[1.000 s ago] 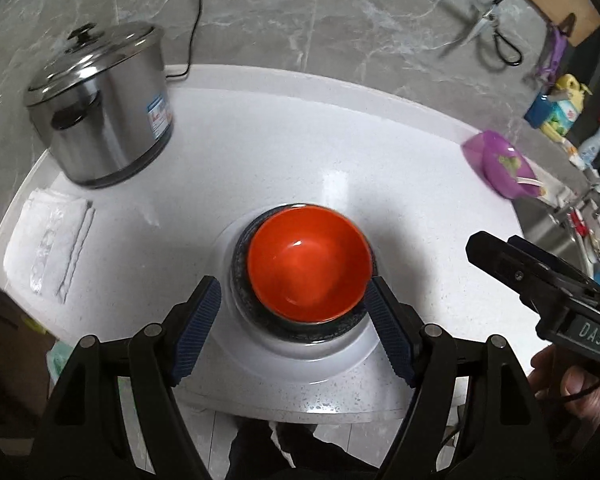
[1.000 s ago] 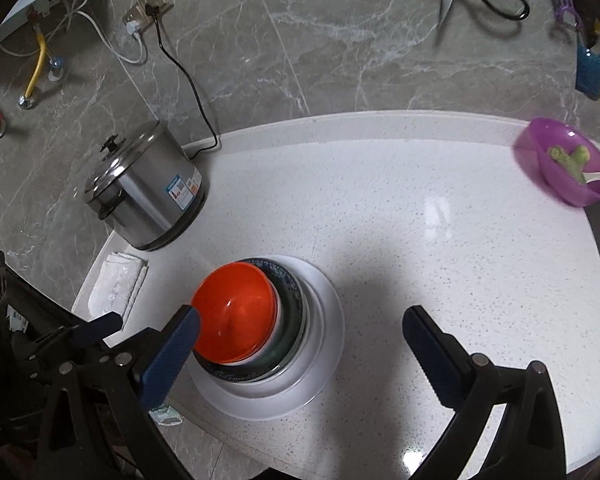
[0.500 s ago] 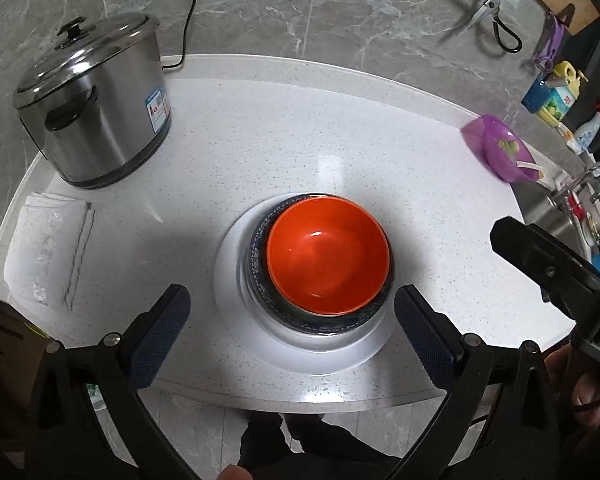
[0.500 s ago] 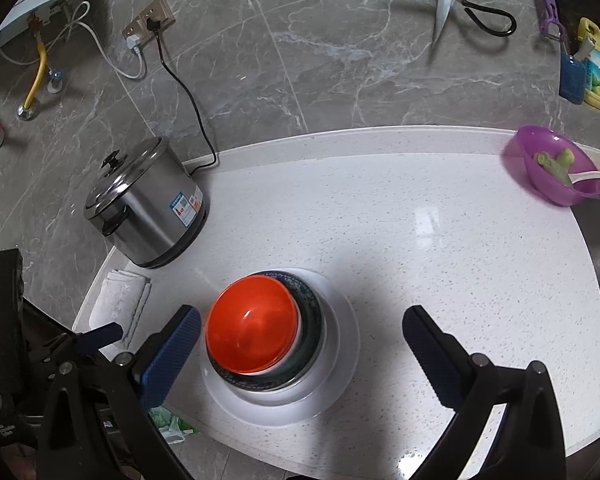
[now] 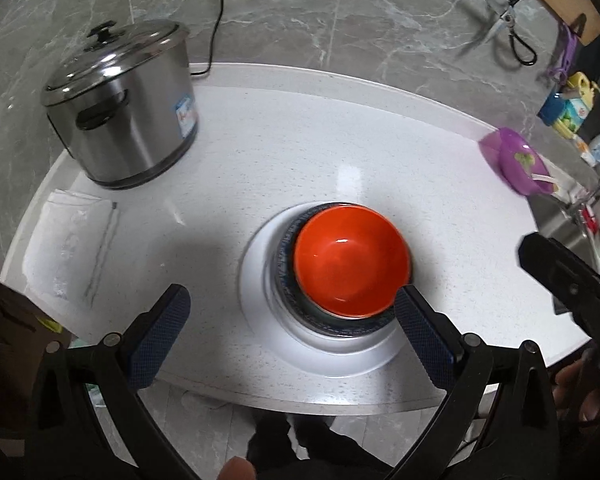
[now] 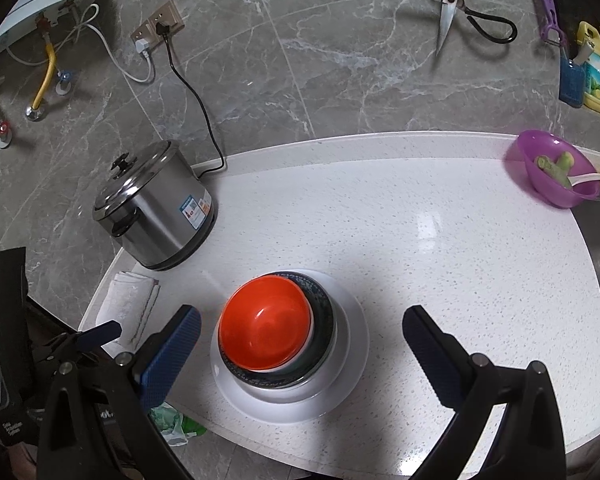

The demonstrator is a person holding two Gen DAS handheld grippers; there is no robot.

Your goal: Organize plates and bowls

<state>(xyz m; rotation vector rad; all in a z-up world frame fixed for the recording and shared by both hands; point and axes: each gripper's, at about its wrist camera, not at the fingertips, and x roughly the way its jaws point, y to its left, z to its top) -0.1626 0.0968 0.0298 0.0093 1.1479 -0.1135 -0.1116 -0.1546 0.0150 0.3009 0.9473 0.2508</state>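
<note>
An orange bowl (image 5: 350, 258) sits nested in a dark patterned bowl (image 5: 286, 268), and both rest on a white plate (image 5: 256, 292) near the counter's front edge. My left gripper (image 5: 290, 330) hovers above and in front of the stack, open wide, its blue pads clear of the bowl on both sides. The right wrist view has the same orange bowl (image 6: 266, 332), dark bowl (image 6: 326, 320) and white plate (image 6: 354, 344). My right gripper (image 6: 300, 320) is open and empty above them. Each gripper shows at the edge of the other's view.
A steel pot (image 5: 124, 104) with lid and cord stands at the back left, with a folded white cloth (image 5: 68, 248) in front of it. At the far right, a purple bowl (image 6: 552, 168) with scraps sits beside the sink. Scissors (image 6: 446, 8) hang on the wall.
My left gripper's jaws spread wide from close beside the orange bowl and drew back from the stack. My right gripper stayed open and pulled back and up, so the stack looks smaller.
</note>
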